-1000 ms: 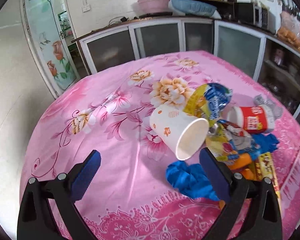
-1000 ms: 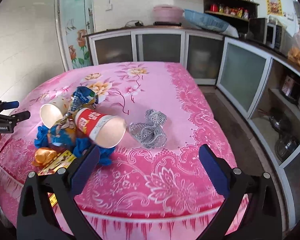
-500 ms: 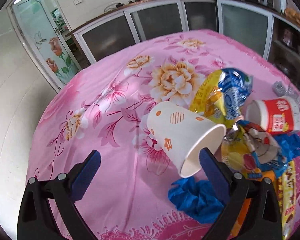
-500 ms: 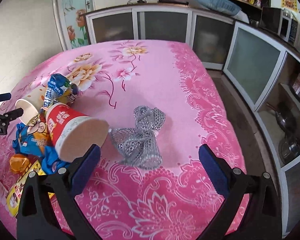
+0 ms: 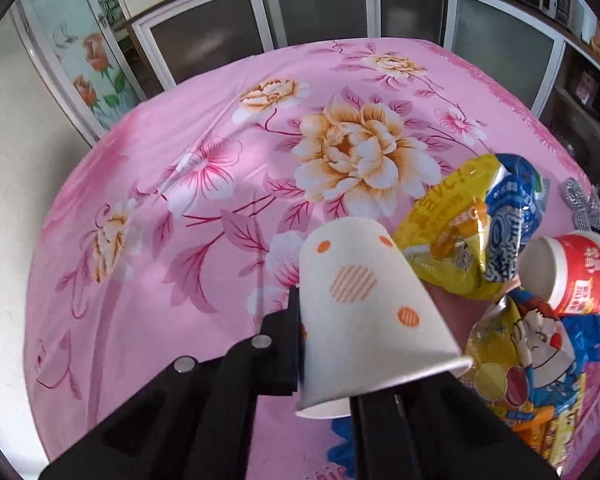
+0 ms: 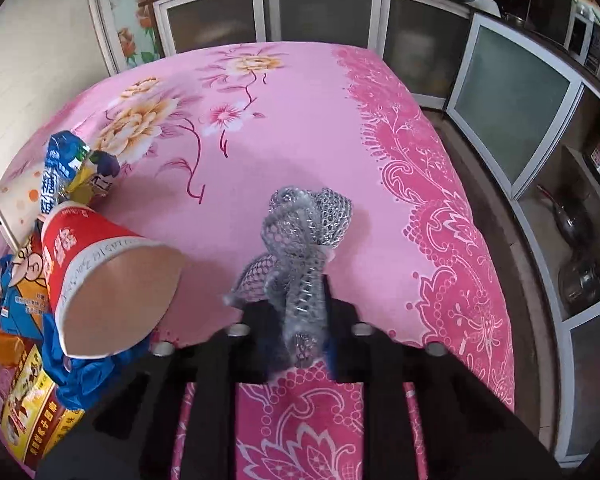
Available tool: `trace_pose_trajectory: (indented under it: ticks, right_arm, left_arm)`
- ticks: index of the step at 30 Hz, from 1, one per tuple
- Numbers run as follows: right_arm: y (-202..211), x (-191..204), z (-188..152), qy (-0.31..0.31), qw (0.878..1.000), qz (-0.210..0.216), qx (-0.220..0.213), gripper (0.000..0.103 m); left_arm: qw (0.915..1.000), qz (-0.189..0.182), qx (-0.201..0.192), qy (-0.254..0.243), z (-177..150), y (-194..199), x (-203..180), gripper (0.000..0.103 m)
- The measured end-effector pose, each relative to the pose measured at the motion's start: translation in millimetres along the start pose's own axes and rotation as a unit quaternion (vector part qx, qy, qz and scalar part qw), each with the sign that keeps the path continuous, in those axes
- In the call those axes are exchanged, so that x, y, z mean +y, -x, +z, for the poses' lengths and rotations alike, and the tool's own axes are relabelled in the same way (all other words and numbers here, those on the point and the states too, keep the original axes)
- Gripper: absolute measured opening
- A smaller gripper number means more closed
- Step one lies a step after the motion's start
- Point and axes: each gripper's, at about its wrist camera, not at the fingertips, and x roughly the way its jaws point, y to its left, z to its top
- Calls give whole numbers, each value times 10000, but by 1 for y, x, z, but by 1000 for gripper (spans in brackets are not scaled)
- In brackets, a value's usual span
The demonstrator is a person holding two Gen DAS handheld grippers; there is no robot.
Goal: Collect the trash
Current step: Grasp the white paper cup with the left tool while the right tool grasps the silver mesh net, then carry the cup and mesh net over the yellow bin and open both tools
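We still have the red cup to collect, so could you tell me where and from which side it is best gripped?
The red cup lies tipped on its side atop the wrappers, its open mouth toward the right gripper, which is shut on the silver mesh. I would probably grip the wall just behind the rim, one finger inside the mouth and one outside, coming from the mouth side.

A pink floral tablecloth (image 5: 204, 208) — glass-fronted cabinets (image 6: 508, 92) behind, a rose-painted door (image 5: 92, 64) beside.
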Motion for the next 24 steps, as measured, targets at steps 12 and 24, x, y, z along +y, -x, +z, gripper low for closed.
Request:
trace_pose_trajectory:
  ticks: [12,24]
  right_arm:
    - [76,2,-15,-102,9981,121,-592,11]
    - [164,-15,-103,-590,9949,-104,-807,11]
  left_arm:
    - [9957,-311,-826,292,-17,66,19,3]
    - [9844,-1105,-1348,-226,-73,136,-44,3]
